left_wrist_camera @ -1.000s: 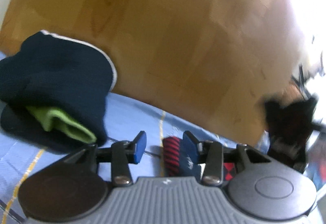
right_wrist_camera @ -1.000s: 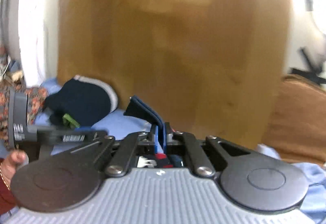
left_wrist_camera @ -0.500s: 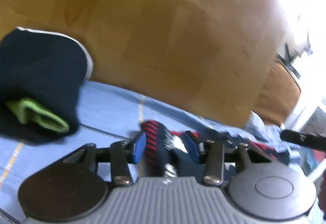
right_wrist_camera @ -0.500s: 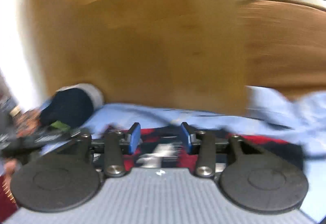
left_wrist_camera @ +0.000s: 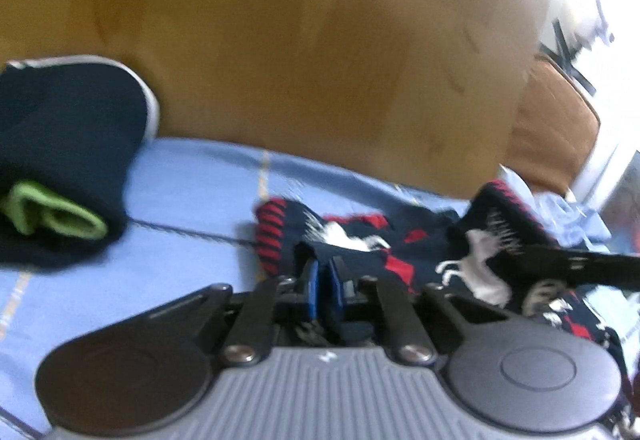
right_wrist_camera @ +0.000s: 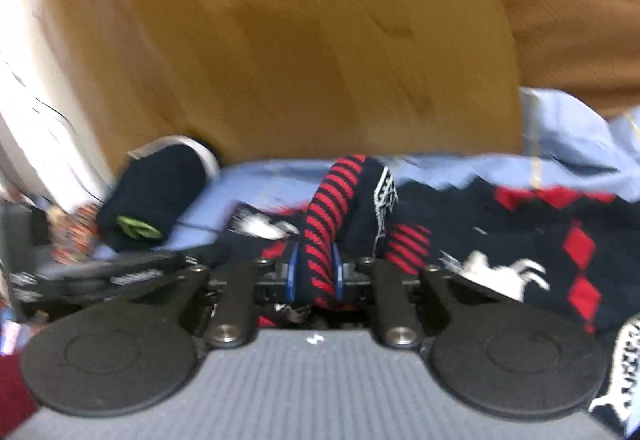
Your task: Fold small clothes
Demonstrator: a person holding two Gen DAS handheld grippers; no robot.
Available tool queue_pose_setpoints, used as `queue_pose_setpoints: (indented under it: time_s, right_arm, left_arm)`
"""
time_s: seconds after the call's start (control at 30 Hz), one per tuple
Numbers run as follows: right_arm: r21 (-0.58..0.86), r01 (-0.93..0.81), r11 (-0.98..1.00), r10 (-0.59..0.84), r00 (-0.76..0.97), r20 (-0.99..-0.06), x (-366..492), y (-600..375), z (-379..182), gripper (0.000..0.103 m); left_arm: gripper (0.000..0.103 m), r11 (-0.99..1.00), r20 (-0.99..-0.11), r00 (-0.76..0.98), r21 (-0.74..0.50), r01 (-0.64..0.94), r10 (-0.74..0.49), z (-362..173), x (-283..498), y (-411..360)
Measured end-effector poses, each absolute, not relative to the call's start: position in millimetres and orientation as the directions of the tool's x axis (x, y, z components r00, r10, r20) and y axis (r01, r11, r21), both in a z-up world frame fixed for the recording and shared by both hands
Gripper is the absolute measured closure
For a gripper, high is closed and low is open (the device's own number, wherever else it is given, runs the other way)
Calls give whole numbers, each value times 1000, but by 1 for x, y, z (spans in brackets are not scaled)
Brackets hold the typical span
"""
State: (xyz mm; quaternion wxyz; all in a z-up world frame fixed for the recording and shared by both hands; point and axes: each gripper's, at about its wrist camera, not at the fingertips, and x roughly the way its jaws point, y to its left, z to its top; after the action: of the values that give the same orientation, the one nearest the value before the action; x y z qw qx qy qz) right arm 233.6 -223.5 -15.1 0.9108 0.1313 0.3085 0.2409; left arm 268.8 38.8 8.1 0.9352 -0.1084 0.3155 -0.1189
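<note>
both claws have closed since half a second ago, when their blue pads stood apart over the cloth. now the left claw (left_wrist_camera: 323, 290) is clenched on a thin navy edge of the patterned garment (left_wrist_camera: 400, 252), and the right claw (right_wrist_camera: 314, 274) is grasping its red-striped cuff (right_wrist_camera: 328, 224), which rises between the pads.

the garment, navy with red diamonds and white horses, lies crumpled on the blue bedsheet (left_wrist_camera: 192, 192), near centre and spreading right, not yet flat.

likely trouble, as a judgement: the left claw's bite looks shallow, so a pull could let the hem slip out. the right claw holds a thick bunched cuff, which may drag hidden layers along and spoil the fold. pulling the two claws apart unevenly could twist the knit instead of spreading it. the soft sheet may ruck up under the cloth too.

largest in the room is a wooden headboard (left_wrist_camera: 320, 60) along the far side, with a brown cushion (right_wrist_camera: 568, 0) at far right. a dark rolled garment (left_wrist_camera: 60, 144) with a green lining (left_wrist_camera: 56, 216) sits at the far left of the bed, well apart.
</note>
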Motion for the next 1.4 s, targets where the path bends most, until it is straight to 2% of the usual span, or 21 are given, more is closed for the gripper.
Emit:
queue_pose_setpoints:
  time_s: [0.1,0.17,0.27,0.33,0.37,0.4,0.43,0.47,0.5,0.63,0.8,1.0,1.07,1.1,1.13,1.23,1.3,1.33,1.4]
  right_arm:
    - [463,-367,807,568,698,-436,227,-226,-6,85]
    - [466,-337,818,547,707,-449,227,-225,-11,85]
    - [357,-247,901,424,681,-597,239,-214,-42,87]
    - [280,-288,916,400,704,-586,233,-206,-51,88]
    - [230,-306,924,382,712,-589,229,-200,-48,85]
    - [207,-317,925,377,718,-585,225,-196,-43,77]
    - [210,-330,920,390,721,-573,222,-195,-39,67]
    - [227,-336,914,405,725,-557,221,-196,-35,64]
    - [243,-329,912,409,736,-539,219,-201,-30,64]
    - [299,-267,916,387,783,-487,225,-220,-15,65]
    - [411,-184,893,391,769,-506,236,-244,-21,65]
    - [446,-210,870,456,686,-566,243,-226,-52,64]
    - [387,-232,892,432,690,-581,242,-214,-55,66]
    - [346,-238,908,407,701,-586,241,-208,-55,76]
    - [308,-237,922,380,711,-592,240,-205,-53,81]
    - [228,-218,949,310,781,-542,229,-205,-38,83]
    - [131,-170,977,213,841,-497,222,-205,-28,84]
    - [90,-136,987,163,852,-498,224,-206,-29,84]
    - [88,-116,989,145,796,-587,237,-208,-47,84]
  left_arm:
    - [96,942,-512,811,-305,136,-283,18,266,52]
    - [96,939,-504,815,-315,134,-286,20,267,55]
    - [96,953,-572,774,-271,136,-273,9,275,43]
    - [95,976,-614,760,-172,133,-212,-2,279,30]
    - [95,982,-603,775,-124,142,-189,-2,275,24]
    - [95,986,-598,784,-86,145,-168,-1,273,19]
    - [95,987,-591,791,-66,149,-159,-1,272,17]
    - [94,987,-590,793,-52,152,-153,-1,271,15]
    - [91,987,-588,794,-52,149,-151,-1,271,16]
    - [91,982,-549,816,-141,126,-183,8,266,30]
    - [91,967,-487,844,-217,133,-225,18,263,41]
    - [91,964,-485,833,-149,221,-265,15,259,22]
    - [91,965,-502,824,-136,225,-263,13,261,19]
    - [91,967,-513,820,-132,220,-256,11,263,19]
    - [91,969,-523,816,-127,210,-246,10,265,19]
    - [91,977,-558,802,-114,181,-214,5,270,21]
    - [91,983,-598,780,-98,158,-185,-1,275,23]
    - [91,983,-611,769,-106,153,-186,-2,278,25]
    - [90,982,-615,766,-120,146,-189,-2,278,28]
